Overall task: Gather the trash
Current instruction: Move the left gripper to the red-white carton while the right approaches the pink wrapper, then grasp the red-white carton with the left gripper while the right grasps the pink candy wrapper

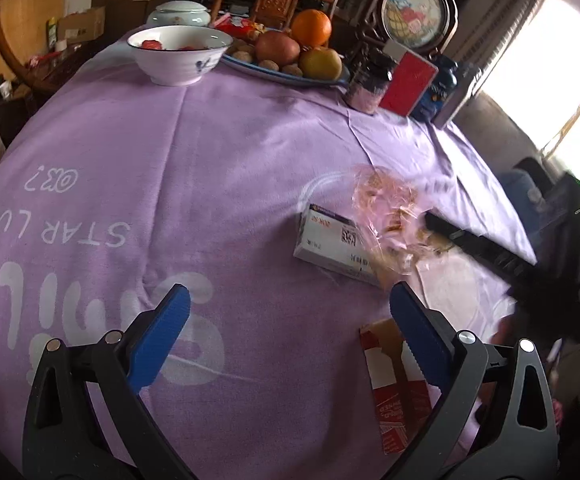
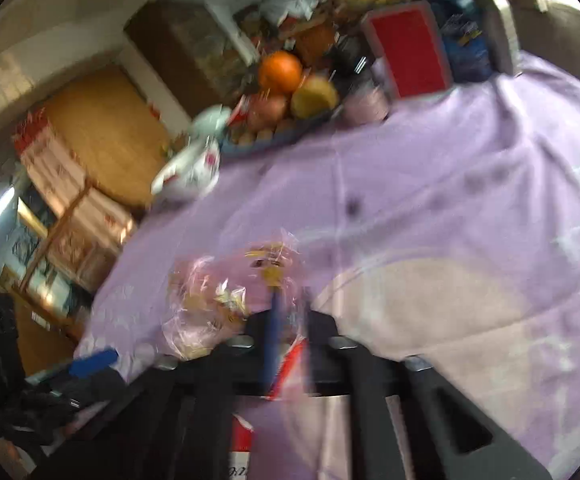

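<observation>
My left gripper (image 1: 290, 304) is spread wide over the bench (image 1: 209, 152); my right gripper (image 2: 290, 308) pinches the plastic wrapper (image 2: 213, 304), with a white box (image 1: 330, 246) beside it.

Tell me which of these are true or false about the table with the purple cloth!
1. The left gripper is open with nothing between its fingers. True.
2. The orange sits in the white bowl. False: it rests on the fruit plate with the other fruit.
3. The right gripper is shut on the clear plastic bag. True, though the picture is blurry.
4. The white box stands upright. False: it lies flat on the purple cloth.
5. The red box is next to the bowl. False: it stands on the far side of the fruit plate.
</observation>
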`<state>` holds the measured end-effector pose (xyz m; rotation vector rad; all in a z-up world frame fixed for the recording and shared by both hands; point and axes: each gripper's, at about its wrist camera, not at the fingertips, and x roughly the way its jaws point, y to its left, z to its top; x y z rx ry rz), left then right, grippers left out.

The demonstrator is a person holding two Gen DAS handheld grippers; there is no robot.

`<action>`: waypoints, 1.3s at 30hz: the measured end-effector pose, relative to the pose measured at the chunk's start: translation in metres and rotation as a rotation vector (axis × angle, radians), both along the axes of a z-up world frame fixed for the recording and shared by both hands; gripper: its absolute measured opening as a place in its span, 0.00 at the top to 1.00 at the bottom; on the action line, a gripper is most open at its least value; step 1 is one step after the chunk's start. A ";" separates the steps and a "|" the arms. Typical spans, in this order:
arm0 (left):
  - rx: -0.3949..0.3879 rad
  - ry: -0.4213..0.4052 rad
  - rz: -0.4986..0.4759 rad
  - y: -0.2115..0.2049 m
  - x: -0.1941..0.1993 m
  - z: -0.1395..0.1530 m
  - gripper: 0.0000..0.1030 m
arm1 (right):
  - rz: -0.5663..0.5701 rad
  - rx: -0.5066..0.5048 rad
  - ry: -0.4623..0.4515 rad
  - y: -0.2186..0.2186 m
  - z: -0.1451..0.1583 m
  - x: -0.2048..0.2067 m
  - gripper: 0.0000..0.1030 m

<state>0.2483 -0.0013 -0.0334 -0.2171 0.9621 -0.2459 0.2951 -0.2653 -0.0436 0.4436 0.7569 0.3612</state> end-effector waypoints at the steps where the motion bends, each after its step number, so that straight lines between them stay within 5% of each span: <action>1: 0.008 0.006 -0.018 -0.004 0.000 -0.002 0.07 | -0.049 -0.031 -0.046 -0.012 0.007 -0.008 0.93; 6: 0.048 0.032 -0.137 -0.030 -0.006 -0.014 0.07 | -0.167 -0.067 -0.074 -0.053 0.005 -0.033 0.93; 15: 0.137 0.031 -0.364 -0.089 -0.030 -0.030 0.07 | -0.184 -0.030 -0.059 -0.065 0.001 -0.035 0.89; 17: 0.180 0.037 -0.381 -0.099 -0.032 -0.036 0.07 | -0.183 -0.048 -0.059 -0.063 0.002 -0.036 0.75; 19: 0.227 0.034 -0.382 -0.106 -0.033 -0.040 0.07 | -0.195 -0.044 -0.064 -0.065 0.003 -0.039 0.47; 23: 0.319 0.022 -0.353 -0.109 -0.031 -0.044 0.07 | -0.242 -0.072 -0.087 -0.068 0.007 -0.043 0.27; 30: 0.390 0.021 -0.178 -0.076 -0.010 -0.043 0.06 | -0.260 -0.058 -0.079 -0.072 0.005 -0.043 0.19; 33: 0.332 0.068 -0.103 -0.053 -0.001 -0.043 0.06 | -0.261 -0.047 -0.076 -0.074 0.005 -0.044 0.19; 36: 0.314 0.060 -0.139 -0.058 -0.004 -0.041 0.07 | -0.260 -0.048 -0.072 -0.074 0.004 -0.044 0.19; 39: 0.378 0.009 -0.220 -0.079 -0.018 -0.041 0.12 | -0.256 -0.045 -0.067 -0.074 0.003 -0.043 0.19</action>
